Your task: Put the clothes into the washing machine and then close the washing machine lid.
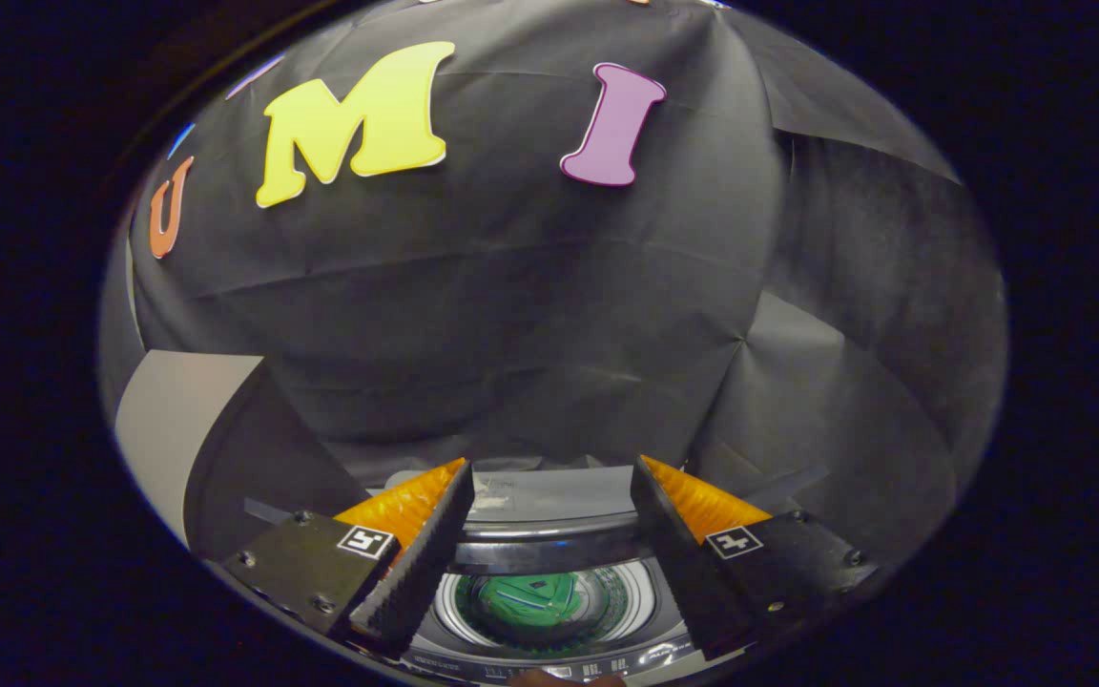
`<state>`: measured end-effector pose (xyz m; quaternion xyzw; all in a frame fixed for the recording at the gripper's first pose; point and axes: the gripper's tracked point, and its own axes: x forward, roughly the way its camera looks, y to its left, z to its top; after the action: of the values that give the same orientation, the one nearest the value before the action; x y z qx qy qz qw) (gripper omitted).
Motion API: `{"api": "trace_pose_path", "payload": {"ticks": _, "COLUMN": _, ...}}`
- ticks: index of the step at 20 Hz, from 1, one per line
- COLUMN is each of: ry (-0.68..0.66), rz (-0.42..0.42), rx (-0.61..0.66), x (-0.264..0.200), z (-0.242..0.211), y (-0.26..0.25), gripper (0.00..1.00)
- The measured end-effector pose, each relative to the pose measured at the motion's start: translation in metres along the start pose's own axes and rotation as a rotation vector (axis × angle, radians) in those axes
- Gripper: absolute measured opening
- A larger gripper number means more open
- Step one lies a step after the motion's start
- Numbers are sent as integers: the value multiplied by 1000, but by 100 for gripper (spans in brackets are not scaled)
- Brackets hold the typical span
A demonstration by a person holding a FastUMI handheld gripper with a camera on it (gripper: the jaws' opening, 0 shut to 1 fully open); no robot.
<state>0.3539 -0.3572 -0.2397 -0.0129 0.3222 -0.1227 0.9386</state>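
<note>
Green clothes [528, 599] lie in the washing machine [549, 625] drum below my wide-open, empty claw [549, 477]; I next reach for what seems the raised lid [549, 496] just beyond.

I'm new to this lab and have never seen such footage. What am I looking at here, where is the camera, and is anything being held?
The camera rides on a hand-held two-finger gripper that a person carries; it looks forward along the fingers, the two wedge shapes low in the picture. The fingers stand apart and hold nothing. Between them, lower down, is a top-loading washing machine with its lid raised at the back. Inside its round drum lies a green garment, so the clothes look already dropped in. Beyond the machine hangs the booth's black cloth wall.
</note>
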Motion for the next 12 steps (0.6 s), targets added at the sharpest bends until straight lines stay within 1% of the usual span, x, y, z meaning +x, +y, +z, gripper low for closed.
{"api": "trace_pose_path", "payload": {"ticks": 3, "ry": -10, "rz": 12, "rx": -4, "x": -6, "z": -11, "y": -1, "gripper": 100}}
{"api": "trace_pose_path", "payload": {"ticks": 8, "ry": -3, "rz": 55, "rx": -3, "x": -13, "z": -31, "y": -3, "gripper": 100}}
{"api": "trace_pose_path", "payload": {"ticks": 10, "ry": 19, "rz": 71, "rx": 1, "x": -12, "z": -45, "y": -4, "gripper": 100}}
{"api": "trace_pose_path", "payload": {"ticks": 12, "ry": 81, "rz": 71, "rx": 10, "x": -8, "z": -70, "y": -10, "gripper": 100}}
